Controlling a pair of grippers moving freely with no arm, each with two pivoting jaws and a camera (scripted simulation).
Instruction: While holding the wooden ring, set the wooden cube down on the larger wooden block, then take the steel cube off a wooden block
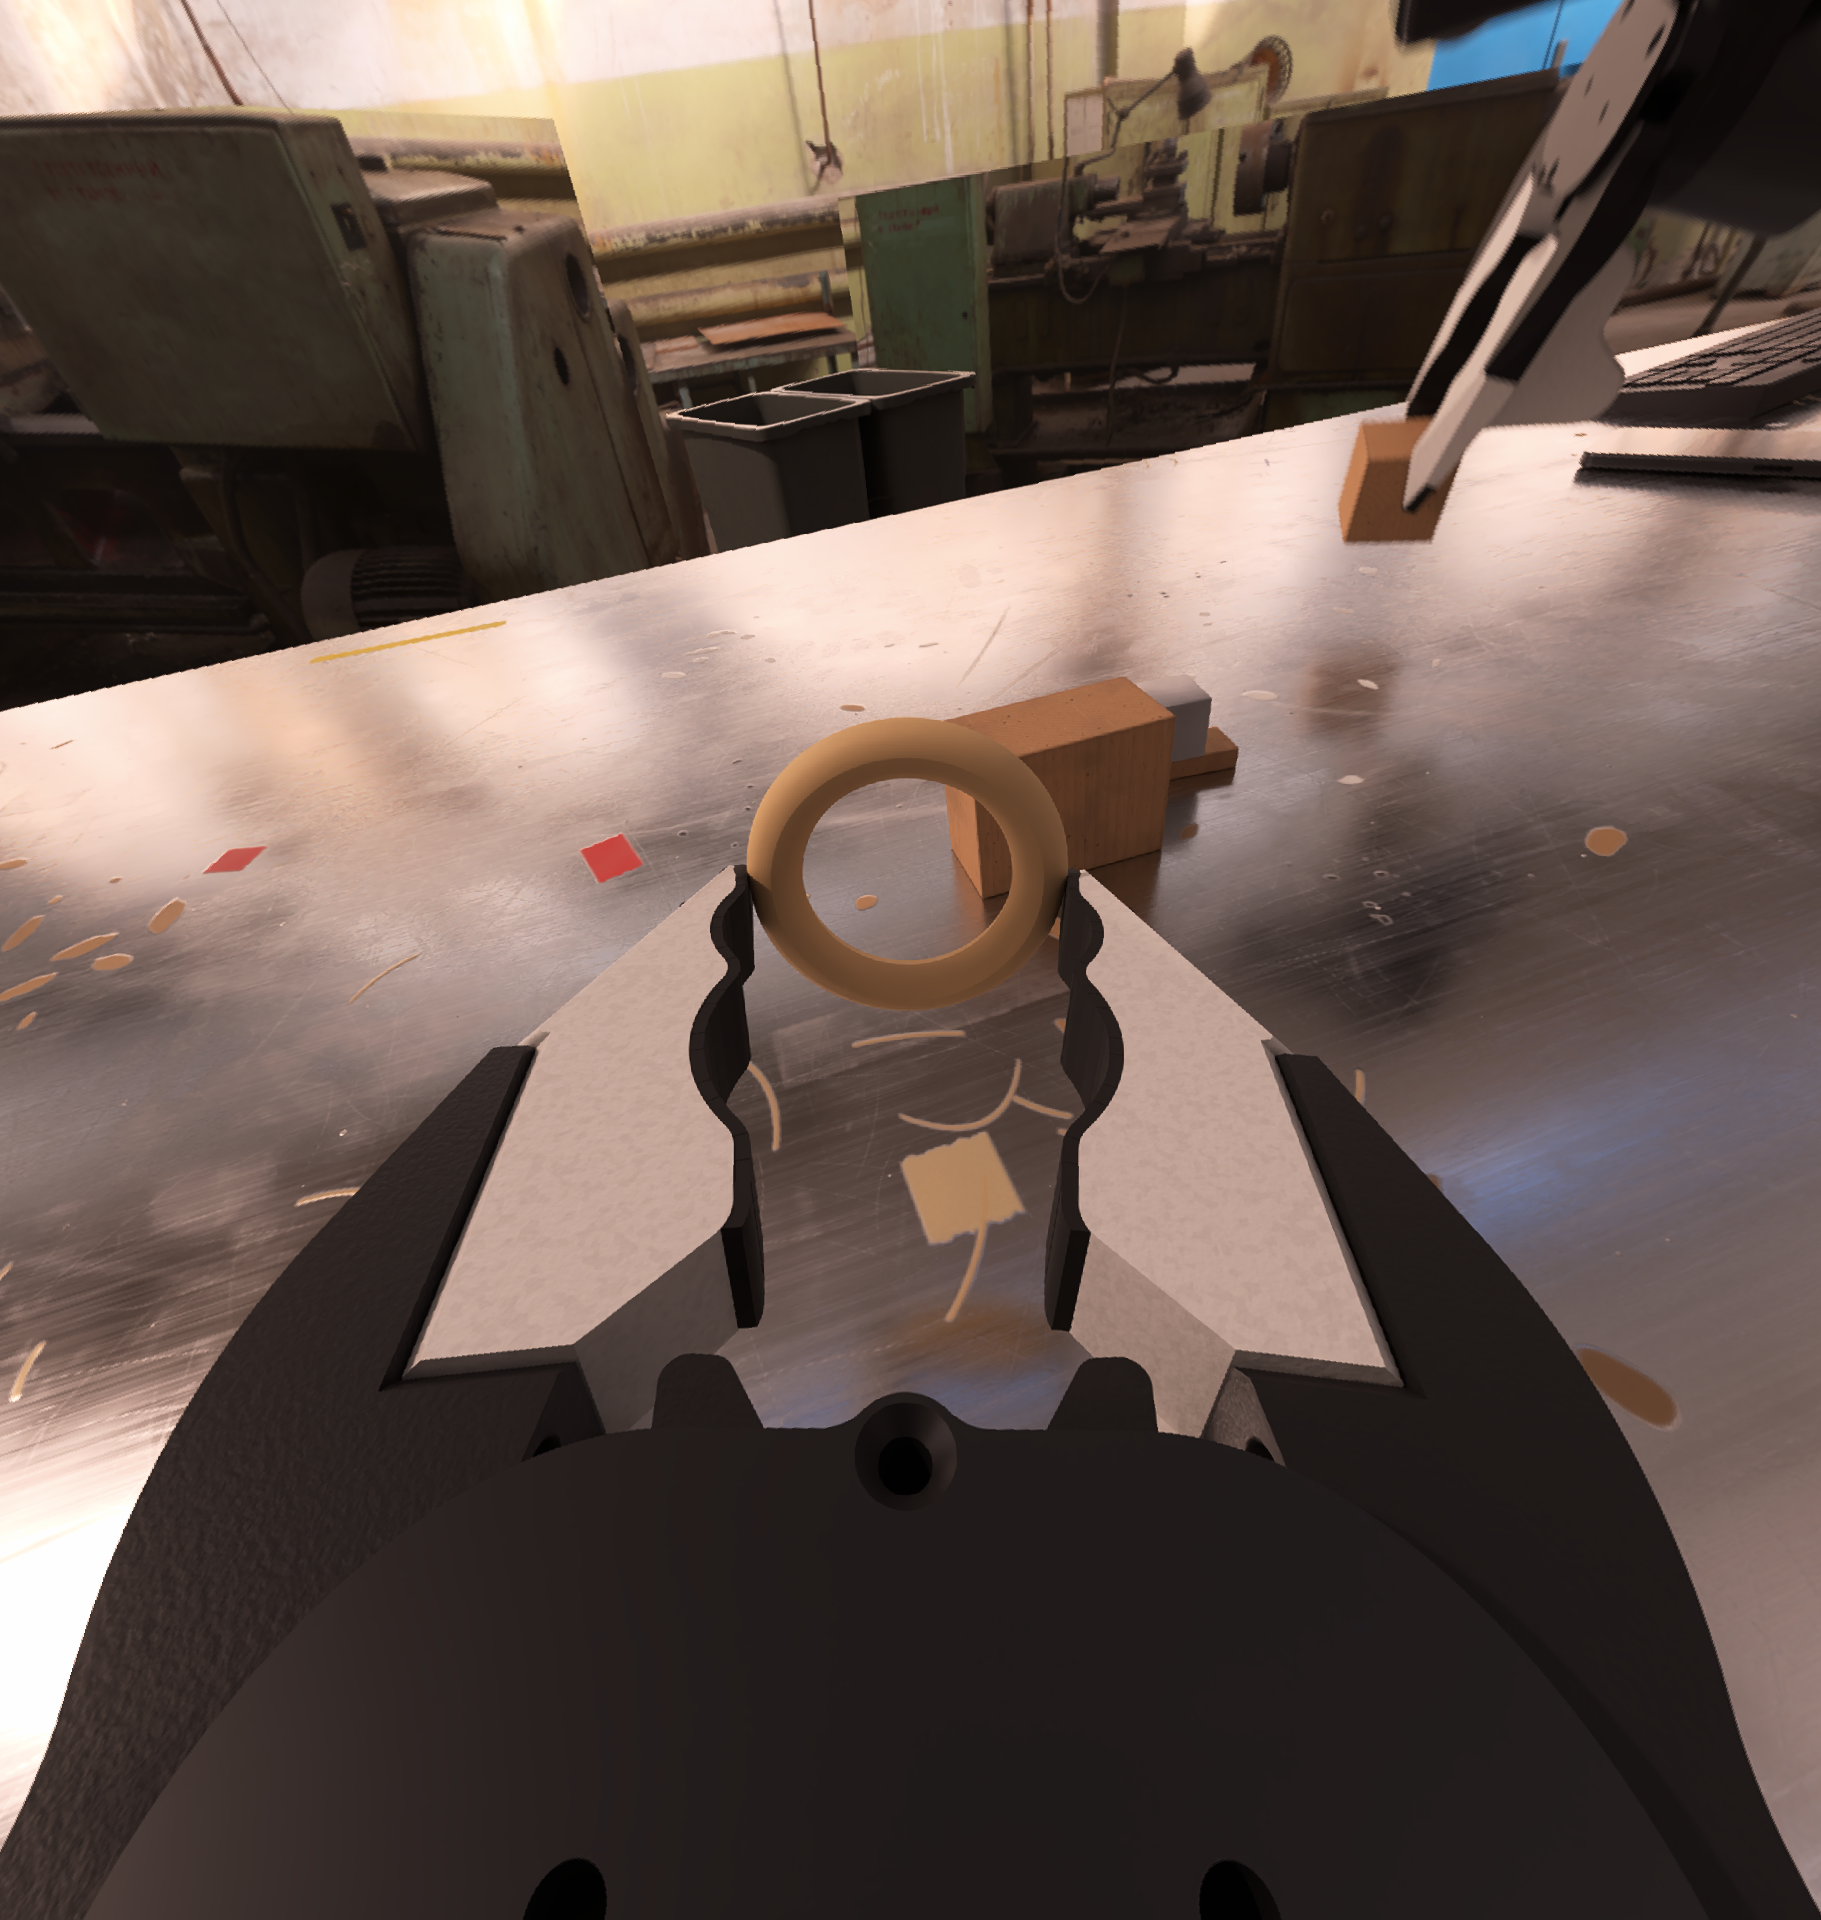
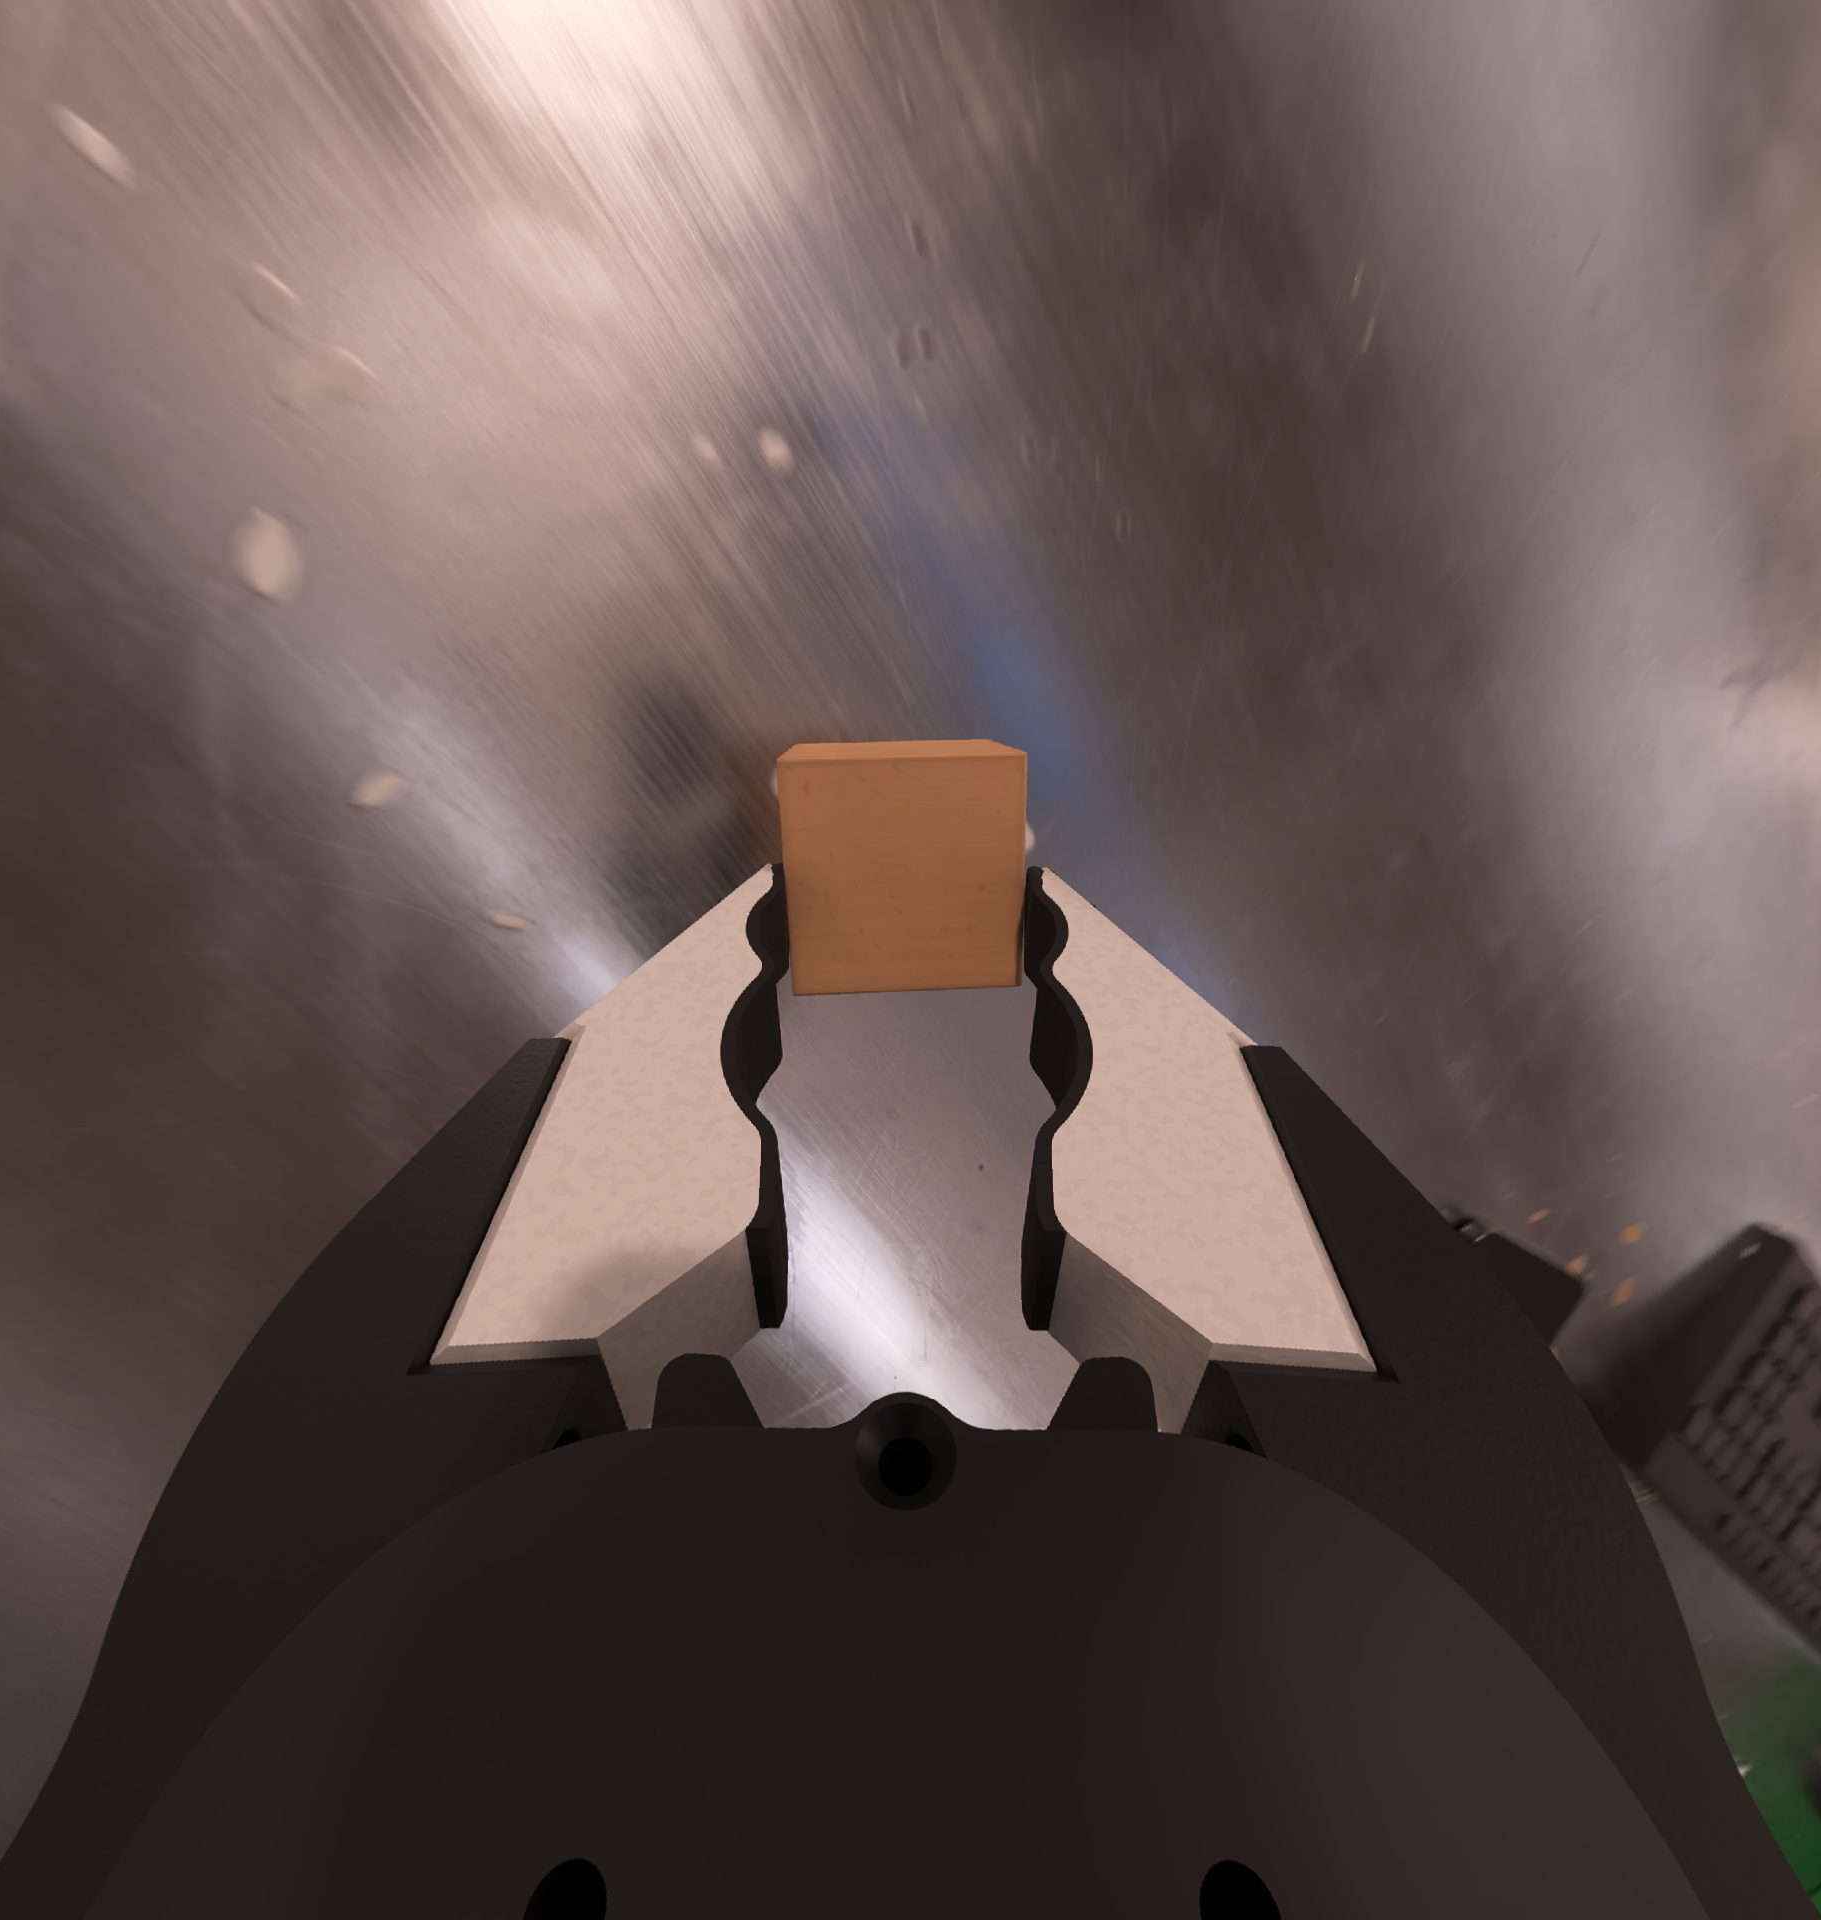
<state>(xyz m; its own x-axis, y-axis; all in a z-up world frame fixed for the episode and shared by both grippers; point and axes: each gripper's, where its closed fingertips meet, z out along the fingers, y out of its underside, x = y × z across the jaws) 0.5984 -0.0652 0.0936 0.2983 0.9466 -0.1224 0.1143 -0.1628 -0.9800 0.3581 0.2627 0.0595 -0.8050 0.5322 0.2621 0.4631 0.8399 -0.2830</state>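
My left gripper [image 1: 906, 883] is shut on a tan wooden ring [image 1: 901, 750], held upright above the metal table [image 1: 366, 987]. Beyond the ring a larger wooden block [image 1: 1082, 779] lies on the table. Right behind it a small steel cube [image 1: 1184, 712] sits on a thin flat wooden block [image 1: 1215, 753]. My right gripper [image 2: 904, 883] is shut on a wooden cube [image 2: 901, 873] and points down at the table. In the left wrist view that gripper [image 1: 1425, 488] and its cube [image 1: 1379, 488] are at the far right, well away from the blocks.
A black keyboard [image 1: 1758, 364] and a dark flat strip [image 1: 1716, 462] lie at the table's far right; the keyboard also shows in the right wrist view [image 2: 1779, 1434]. Two red squares [image 1: 612, 857] mark the table. Dark bins [image 1: 823, 436] and machines stand beyond the far edge.
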